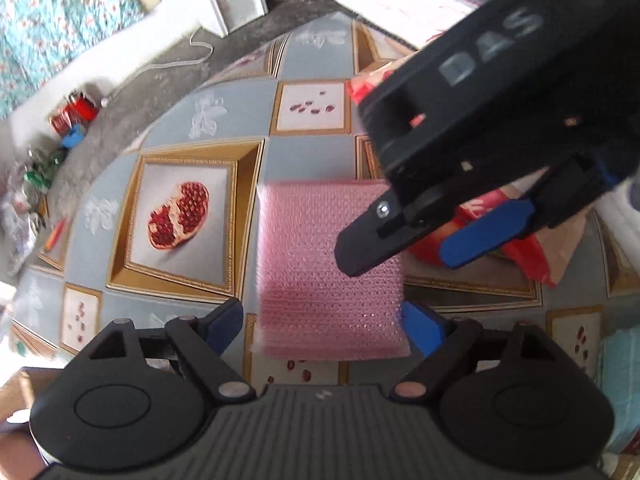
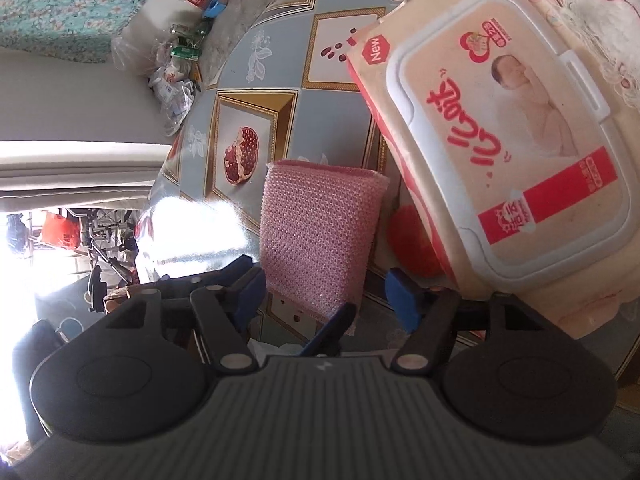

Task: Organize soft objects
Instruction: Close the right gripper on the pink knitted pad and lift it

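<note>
Little of the tidying looks done yet, to my eye. The pink scouring sponge (image 1: 330, 268) lies flat on the pomegranate-print tablecloth (image 1: 180, 216), and the pack of baby wipes (image 2: 492, 152) sits loose and askew just beyond it, propped over something red (image 2: 412, 244) I cannot make out. Nothing visible reads as a sorted pile or a container, so the gathering and placing seem to be all ahead.

The left gripper (image 1: 322, 320) hangs over the near end of the sponge with its blue fingers spread wide, one on each side of the sponge's near corners. They look just clear of its edges, or barely brushing them; there is no squeeze on it, so I judge it released and holding nothing.

The right gripper (image 2: 330, 298) comes in from the wipes side, its jaws parted to a middling gap. In the left camera's view its dark finger (image 1: 368, 236) overlaps the far right part of the sponge, and its blue finger (image 1: 486, 236) sits past the edge, over the red thing. Whether either tip touches the sponge I cannot tell, but nothing is pinched.

The sponge looks like the first thing to be lifted.
</note>
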